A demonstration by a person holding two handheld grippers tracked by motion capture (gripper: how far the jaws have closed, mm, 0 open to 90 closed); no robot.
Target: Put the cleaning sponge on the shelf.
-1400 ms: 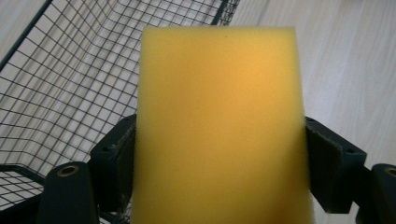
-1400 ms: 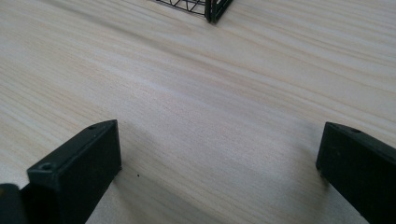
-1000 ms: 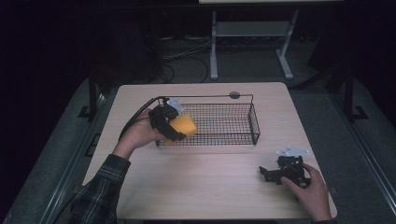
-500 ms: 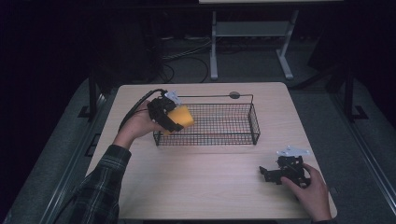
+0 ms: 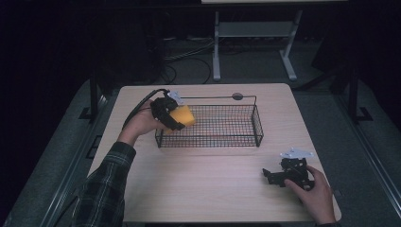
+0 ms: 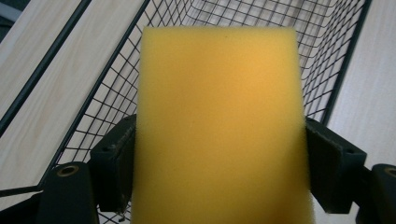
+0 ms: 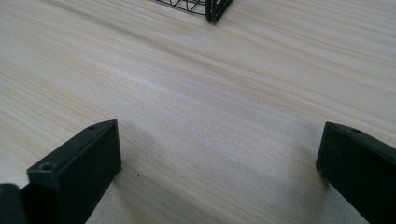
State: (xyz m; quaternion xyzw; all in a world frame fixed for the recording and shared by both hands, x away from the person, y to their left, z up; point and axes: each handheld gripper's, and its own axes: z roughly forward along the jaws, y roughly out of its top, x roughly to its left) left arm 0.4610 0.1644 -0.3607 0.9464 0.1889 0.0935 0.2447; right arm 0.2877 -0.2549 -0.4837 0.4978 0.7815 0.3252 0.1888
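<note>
Jaws of the left gripper [image 6: 219, 154] clamp a yellow sponge [image 6: 219, 121] from both sides; in the left gripper view the black pads press the sponge's two long edges w/ no gap, foam bulging slightly past them. Sponge's long axis runs straight out along the gripper, toward 12 in that view, so its free end leads the way.

Outward from there: the wire basket [image 6: 336, 70] opens directly ahead and below the sponge tip, mesh floor visible at 12, side walls falling away at 10 and 2. In the high view the left gripper [image 5: 166, 112] hangs over the basket's [image 5: 255, 124] left end, sponge [image 5: 182, 117] pointing toward 3, i.e. along the basket's length. Sponge looks above the rim, not resting on the mesh; can't tell exact height.

So the relation that matters: basket interior lies at 3 and down from the sponge tip, axes abt aligned. Likely next step is lower and release, no turning needed; main risk is catching the near rim wire.

Right gripper [image 5: 288, 174] sits well apart at approx 5 from the basket on the table [image 5: 208, 198], jaws spread wide w/ nothing btwn them; its own view shows bare wood btwn the pads and a basket corner [image 7: 212, 11] at 12. Left hand is clearly nearer.
</note>
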